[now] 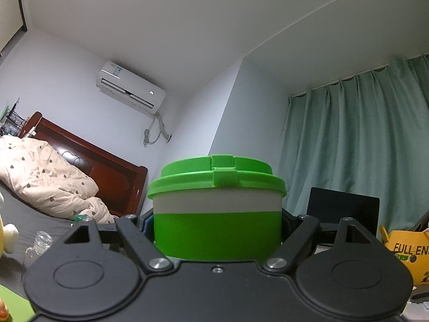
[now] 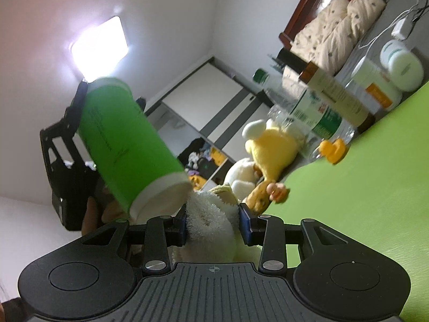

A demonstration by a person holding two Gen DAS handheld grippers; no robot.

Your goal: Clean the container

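Note:
A green container (image 1: pixel 217 214) with a white band and a green clip lid fills the middle of the left wrist view. My left gripper (image 1: pixel 217 228) is shut on its green body. In the right wrist view the same container (image 2: pixel 126 139) hangs tilted in the air, its white end pointing down toward a fluffy pale-yellow cloth (image 2: pixel 211 220). The left gripper (image 2: pixel 61 166) and a hand hold it from the left. My right gripper (image 2: pixel 211 228) is shut on the cloth. The container's white end sits just left of the cloth, almost touching it.
A green table top (image 2: pixel 362 187) lies to the right. At its far edge are a yellow plush toy (image 2: pixel 270 147), a rubber duck (image 2: pixel 333 149), several bottles (image 2: pixel 316 112) and a white jar (image 2: pixel 402 64). Behind are a bed (image 1: pixel 40 177), a laptop (image 1: pixel 343 206) and a yellow box (image 1: pixel 407 252).

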